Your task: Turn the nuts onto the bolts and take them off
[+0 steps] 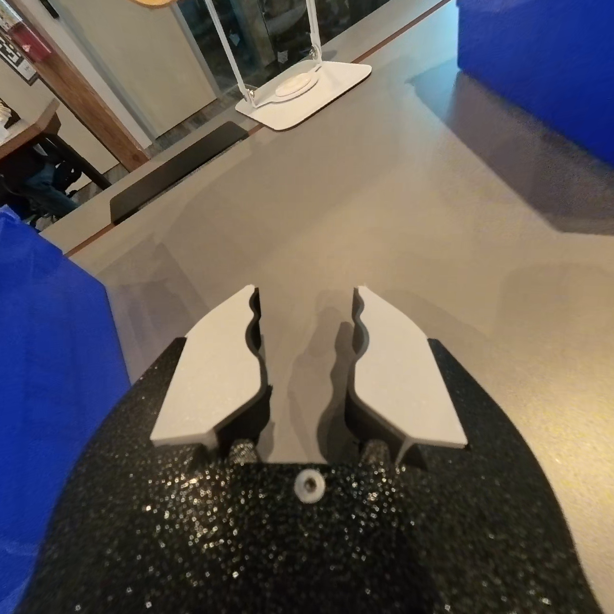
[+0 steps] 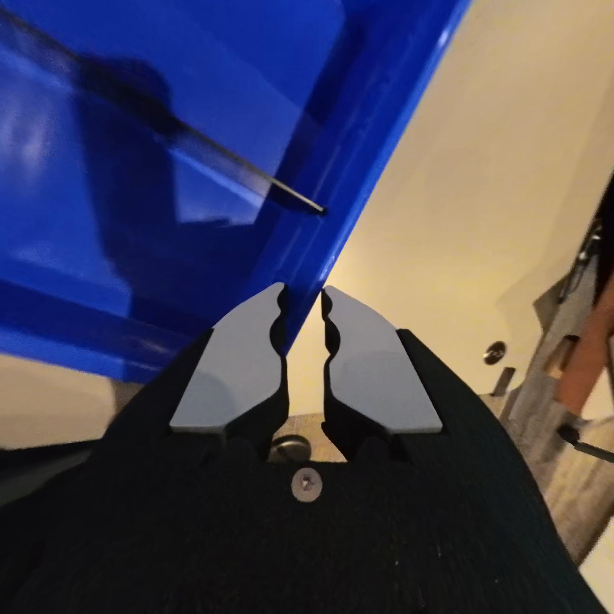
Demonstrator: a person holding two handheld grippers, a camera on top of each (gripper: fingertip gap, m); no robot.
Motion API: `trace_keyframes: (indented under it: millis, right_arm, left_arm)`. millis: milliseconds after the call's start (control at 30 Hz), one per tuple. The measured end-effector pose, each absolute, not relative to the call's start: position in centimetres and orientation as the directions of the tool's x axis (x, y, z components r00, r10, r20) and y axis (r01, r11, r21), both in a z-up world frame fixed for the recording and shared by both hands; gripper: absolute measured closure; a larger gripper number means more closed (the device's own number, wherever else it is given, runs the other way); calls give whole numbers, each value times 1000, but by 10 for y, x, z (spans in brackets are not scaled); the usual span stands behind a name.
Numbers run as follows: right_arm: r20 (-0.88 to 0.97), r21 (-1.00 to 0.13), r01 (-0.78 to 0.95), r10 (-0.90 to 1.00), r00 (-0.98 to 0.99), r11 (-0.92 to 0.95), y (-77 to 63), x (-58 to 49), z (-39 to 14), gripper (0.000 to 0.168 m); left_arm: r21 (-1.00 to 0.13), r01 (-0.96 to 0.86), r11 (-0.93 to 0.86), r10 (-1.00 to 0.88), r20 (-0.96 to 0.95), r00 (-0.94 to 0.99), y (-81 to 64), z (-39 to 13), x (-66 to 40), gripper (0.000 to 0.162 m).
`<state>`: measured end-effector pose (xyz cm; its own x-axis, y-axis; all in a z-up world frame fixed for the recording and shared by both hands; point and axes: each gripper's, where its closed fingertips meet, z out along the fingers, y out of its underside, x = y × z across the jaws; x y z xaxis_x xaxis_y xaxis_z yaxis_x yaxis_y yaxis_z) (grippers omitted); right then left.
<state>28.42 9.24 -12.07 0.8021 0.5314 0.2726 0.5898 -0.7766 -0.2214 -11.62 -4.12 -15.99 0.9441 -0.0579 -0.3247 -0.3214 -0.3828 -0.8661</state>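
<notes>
Nearest to me, my left tool (image 1: 306,300) hangs over bare grey worktop (image 1: 382,206) with its jaws spread wide and nothing between them. A blue bin (image 1: 50,332) sits close on its left, and a second blue bin (image 1: 538,76) stands well ahead to the right. Beyond that lies a white stand base (image 1: 309,96) near the far edge.

My right tool (image 2: 303,294) has a narrow gap between its jaws and grips nothing; the wall of a blue bin (image 2: 349,199) crosses just in front of its tips. Inside that bin, ahead and to the left, lies a long thin dark rod (image 2: 232,159), possibly a threaded bolt with a nut on it, though motion blur keeps me from being sure. Its long axis runs diagonally from upper left down toward the bin wall, with its near end pointing at my right tool.

I judge the right tool far nearer to it; it is tilted and aimed along the bin's edge, so it must swing left over the rim.
</notes>
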Motion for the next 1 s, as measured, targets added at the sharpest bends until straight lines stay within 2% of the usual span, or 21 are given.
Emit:
trace_keyframes:
  millis: [100,167,233,367,400,567,733,1000]
  right_arm:
    - [275,-239,585,523,807,-775,114,299,-122,149]
    - [169,-235,573,548,819,-785,116,296,-129,134]
    - [135,-197,583,567,812,-788,118,299,-139,129]
    - [75,-126,615,611,788,-778,122,299,-155,142]
    - [55,-126,617,616,786,-777,123,295,-157,150]
    - [-11,-170,557,567,823,-813,141,287,-157,160]
    - [-26,-234,489,508,861,-840,169,290,-156,162]
    - [-34,-247,435,457,889,-866,199,306,-155,163]
  left_arm:
    - [-864,-325,-385,-61,-328,943,-41,-160,-116,109]
    - [-862,-329,-386,-62,-331,941,-41,-161,-116,109]
    - [-859,-332,-389,-63,-335,940,-41,-161,-116,109]
    - [-852,-341,-397,-68,-343,937,-40,-163,-115,109]
    - [-849,-345,-400,-69,-347,935,-40,-164,-115,109]
    - [-837,-361,-411,-73,-364,929,-39,-166,-114,109]
    - [-835,-363,-413,-72,-368,927,-39,-167,-115,110]
    - [-832,-366,-417,-65,-374,925,-39,-168,-116,110]
